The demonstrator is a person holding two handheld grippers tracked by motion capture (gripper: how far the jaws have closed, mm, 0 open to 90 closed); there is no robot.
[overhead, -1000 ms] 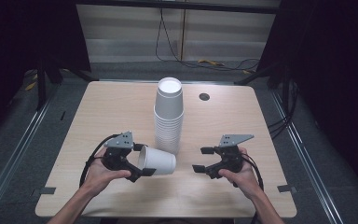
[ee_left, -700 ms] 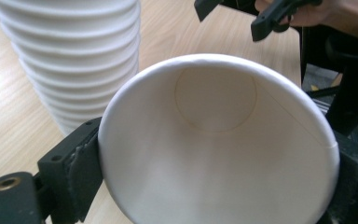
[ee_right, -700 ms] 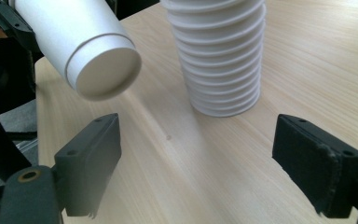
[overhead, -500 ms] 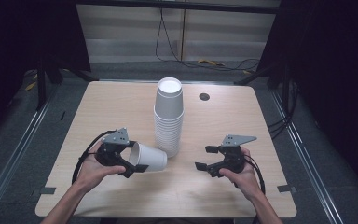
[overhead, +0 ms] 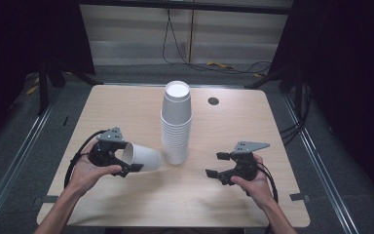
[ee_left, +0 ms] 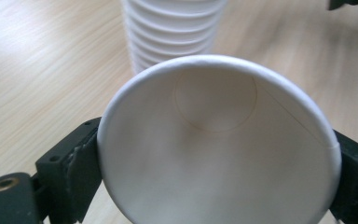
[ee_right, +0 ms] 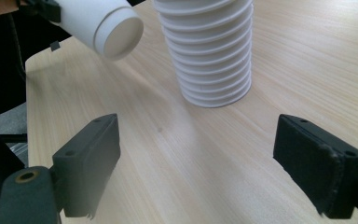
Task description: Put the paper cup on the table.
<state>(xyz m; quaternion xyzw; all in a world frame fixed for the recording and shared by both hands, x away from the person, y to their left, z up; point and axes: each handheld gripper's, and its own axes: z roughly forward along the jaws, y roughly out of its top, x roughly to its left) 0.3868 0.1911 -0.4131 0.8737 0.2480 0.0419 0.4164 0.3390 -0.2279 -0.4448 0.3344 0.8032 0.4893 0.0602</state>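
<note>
Since a second ago: left gripper (overhead: 126,163) with its white paper cup (overhead: 143,157) drawn back and down toward the table's near left; right gripper (overhead: 217,165) shifted slightly toward the near edge.

High view: cup lying on its side in the left jaws, base aimed at the cup stack (overhead: 176,124), just beside it but apart. Stack standing upside down at the middle of the wooden table (overhead: 126,107). Right jaws spread wide, holding nothing. Small dark disc (overhead: 213,101) beyond the stack.

Left gripper view: jaws clamped on either side of the cup's rim, open mouth facing the camera, stack (ee_left: 175,28) behind.

Right gripper view: both pads far apart over bare wood; stack (ee_right: 209,51) ahead, held cup's base (ee_right: 120,39) upper left.

No readable writing or labels anywhere.
</note>
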